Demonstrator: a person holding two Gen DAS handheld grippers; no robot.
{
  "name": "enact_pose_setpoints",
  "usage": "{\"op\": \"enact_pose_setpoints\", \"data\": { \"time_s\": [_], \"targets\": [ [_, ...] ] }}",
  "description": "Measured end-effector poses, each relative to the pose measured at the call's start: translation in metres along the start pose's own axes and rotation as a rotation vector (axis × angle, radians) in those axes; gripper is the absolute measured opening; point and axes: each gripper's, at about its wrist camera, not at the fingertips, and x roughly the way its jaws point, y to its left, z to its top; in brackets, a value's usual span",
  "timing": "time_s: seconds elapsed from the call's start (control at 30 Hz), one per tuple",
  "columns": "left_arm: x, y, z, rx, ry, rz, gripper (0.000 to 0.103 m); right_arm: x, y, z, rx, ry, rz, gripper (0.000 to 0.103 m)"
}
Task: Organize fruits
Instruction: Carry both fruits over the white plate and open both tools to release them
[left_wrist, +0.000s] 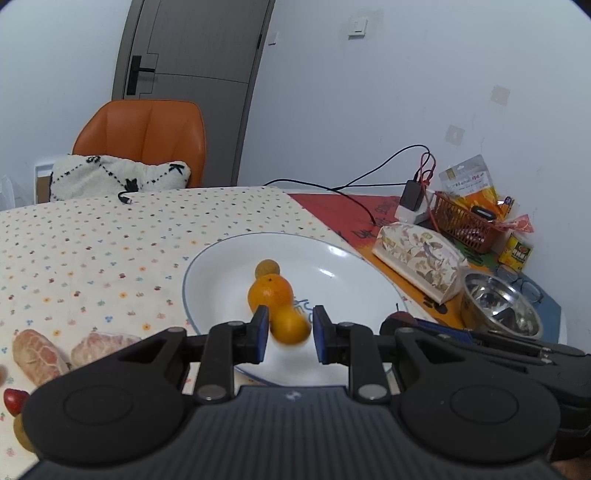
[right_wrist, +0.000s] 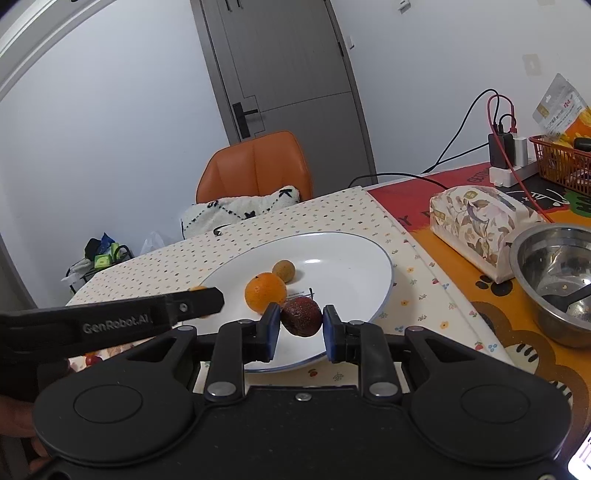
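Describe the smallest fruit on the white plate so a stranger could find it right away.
Find the white plate on the dotted cloth. An orange lies near its middle, and the tan fruit sits just behind it, on the chair side. It is the smallest, dull brown rather than orange or dark red.

Left hand-held gripper (left_wrist: 289, 334): matte black plastic body w/ two round domed discs at the sides, ribbed dark-grey centre plate, silver pivot pins on the black linkage arms, blue pads on the inner faces of both fingers (left_wrist: 261, 332). Right hand-held gripper (right_wrist: 300, 323): same build, plus a silver screw mid-plate. White "GenRobot.AI" lettering runs along the left unit's black side, seen from the right wrist.
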Motion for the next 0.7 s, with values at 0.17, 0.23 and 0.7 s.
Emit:
{"op": "enact_pose_setpoints", "data": {
  "time_s": [0.17,0.23,0.7],
  "targets": [
    [-0.005,0.005,0.003,0.002,-0.005,0.025,0.036,0.004,-0.001,0.000,0.001,0.005,-0.005,0.023],
    [-0.010,0.009,0.004,-0.007,-0.010,0.048,0.047,0.006,0.000,0.000,0.002,0.007,-0.005,0.023],
    [-0.046,0.036,0.002,-0.071,-0.069,0.120,0.096,0.004,0.012,0.002,-0.007,-0.013,0.013,0.037]
  ]
}}
